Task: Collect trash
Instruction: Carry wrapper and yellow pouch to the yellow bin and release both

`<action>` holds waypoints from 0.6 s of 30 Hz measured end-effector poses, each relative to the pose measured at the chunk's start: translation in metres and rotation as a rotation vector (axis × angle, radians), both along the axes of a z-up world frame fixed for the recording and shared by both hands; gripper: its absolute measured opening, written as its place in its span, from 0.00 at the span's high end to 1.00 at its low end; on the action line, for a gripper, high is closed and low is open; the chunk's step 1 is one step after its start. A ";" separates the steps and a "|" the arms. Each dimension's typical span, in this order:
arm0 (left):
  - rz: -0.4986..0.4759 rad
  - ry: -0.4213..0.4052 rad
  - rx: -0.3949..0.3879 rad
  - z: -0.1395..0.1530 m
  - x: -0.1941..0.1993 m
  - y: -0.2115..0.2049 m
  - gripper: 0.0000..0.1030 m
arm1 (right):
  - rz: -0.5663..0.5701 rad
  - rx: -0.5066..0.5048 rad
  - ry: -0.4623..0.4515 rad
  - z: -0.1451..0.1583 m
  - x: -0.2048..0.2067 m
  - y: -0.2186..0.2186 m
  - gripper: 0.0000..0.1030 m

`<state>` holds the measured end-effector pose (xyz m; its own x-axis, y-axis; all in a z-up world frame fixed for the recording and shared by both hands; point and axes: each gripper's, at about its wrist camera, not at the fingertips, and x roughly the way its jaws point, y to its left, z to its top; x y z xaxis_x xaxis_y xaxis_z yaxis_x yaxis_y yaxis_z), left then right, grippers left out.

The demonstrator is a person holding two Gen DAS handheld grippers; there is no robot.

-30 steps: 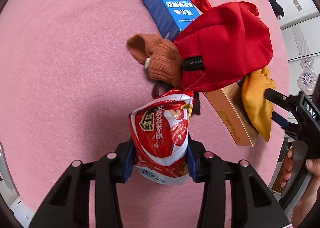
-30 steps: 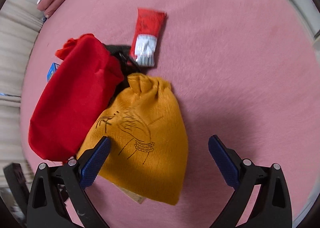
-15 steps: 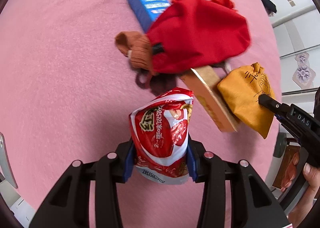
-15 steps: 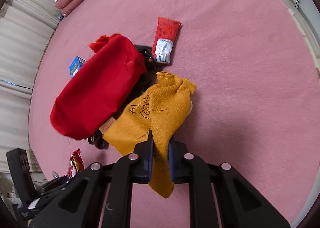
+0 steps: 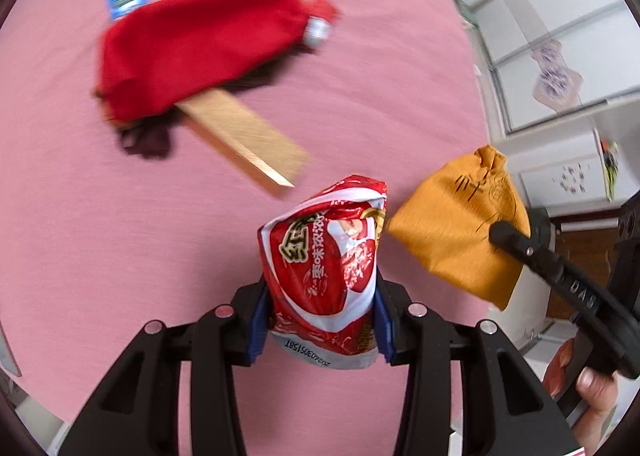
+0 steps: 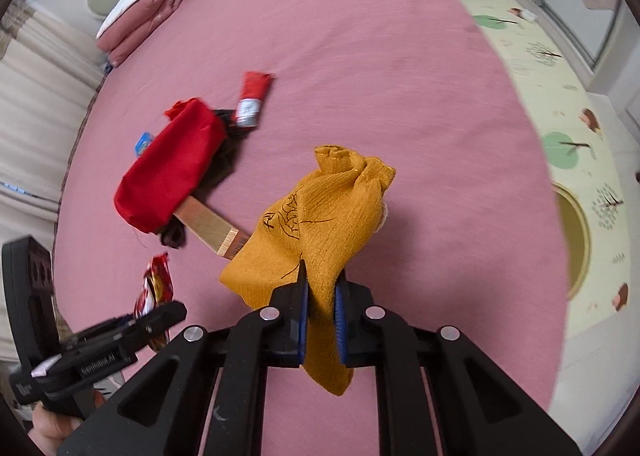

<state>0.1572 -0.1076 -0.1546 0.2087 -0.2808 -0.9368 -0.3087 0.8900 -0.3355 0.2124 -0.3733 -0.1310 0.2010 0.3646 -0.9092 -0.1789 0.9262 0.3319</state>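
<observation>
Both tongs point steeply down over the pink bed (image 6: 400,56). The left tongs (image 5: 320,320), at the bottom centre of their view, clamp a red snack packet (image 5: 324,256). The right tongs (image 6: 320,320) pinch the orange pouch (image 6: 320,216), which hangs above the bedspread at centre frame, a hand (image 5: 592,388) gripping their handle at lower right.

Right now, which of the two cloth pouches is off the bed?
The mustard-yellow pouch, the one with a black line drawing: the right gripper is clamped on it and holds it up. The red pouch lies on the pink bedspread over a tan box.
</observation>
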 end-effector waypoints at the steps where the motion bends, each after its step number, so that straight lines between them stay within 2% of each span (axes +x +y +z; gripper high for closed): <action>1: -0.013 -0.004 -0.002 -0.001 -0.002 -0.018 0.59 | -0.015 -0.005 -0.003 0.002 -0.003 -0.015 0.90; 9: -0.176 -0.017 -0.014 0.006 0.016 -0.132 0.59 | -0.138 -0.049 -0.014 0.009 -0.017 -0.128 0.90; 18: -0.379 -0.016 -0.032 -0.001 0.054 -0.272 0.59 | -0.298 -0.104 -0.010 0.003 -0.020 -0.245 0.90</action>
<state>0.2111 -0.3793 -0.1560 0.0990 -0.3697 -0.9238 0.0461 0.9291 -0.3669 0.1926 -0.6184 -0.1285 0.2944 0.1933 -0.9359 0.1030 0.9672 0.2322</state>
